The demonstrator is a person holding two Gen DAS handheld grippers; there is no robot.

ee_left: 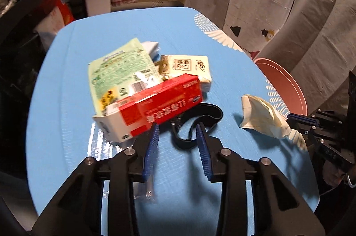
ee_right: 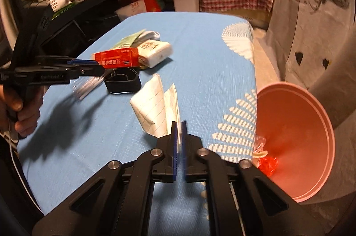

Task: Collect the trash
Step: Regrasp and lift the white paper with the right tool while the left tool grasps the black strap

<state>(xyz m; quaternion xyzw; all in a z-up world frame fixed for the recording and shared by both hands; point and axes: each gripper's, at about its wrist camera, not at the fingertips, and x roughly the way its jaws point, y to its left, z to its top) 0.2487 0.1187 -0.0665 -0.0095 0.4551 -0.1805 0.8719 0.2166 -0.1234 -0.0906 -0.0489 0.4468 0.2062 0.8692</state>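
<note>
- One red carton point(ee_left: 153, 106), one green packet point(ee_left: 118, 71) and one tissue pack point(ee_left: 189, 68) are lying piled on the blue counter point(ee_left: 106, 31).
- The left gripper point(ee_left: 178, 127) is hovering over one black strap point(ee_left: 200, 118), jaws released.
- The right gripper point(ee_right: 179, 124) is pinching one crumpled paper point(ee_right: 155, 109), jaws clenched on it.
- One pink bin point(ee_right: 296, 124) is standing beside the counter.

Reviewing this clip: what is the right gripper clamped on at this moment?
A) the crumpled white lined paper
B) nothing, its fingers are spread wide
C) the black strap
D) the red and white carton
A: in the right wrist view the right gripper has its blue fingers nearly together on an edge of the crumpled white lined paper, beside the pink plastic bin.
</note>
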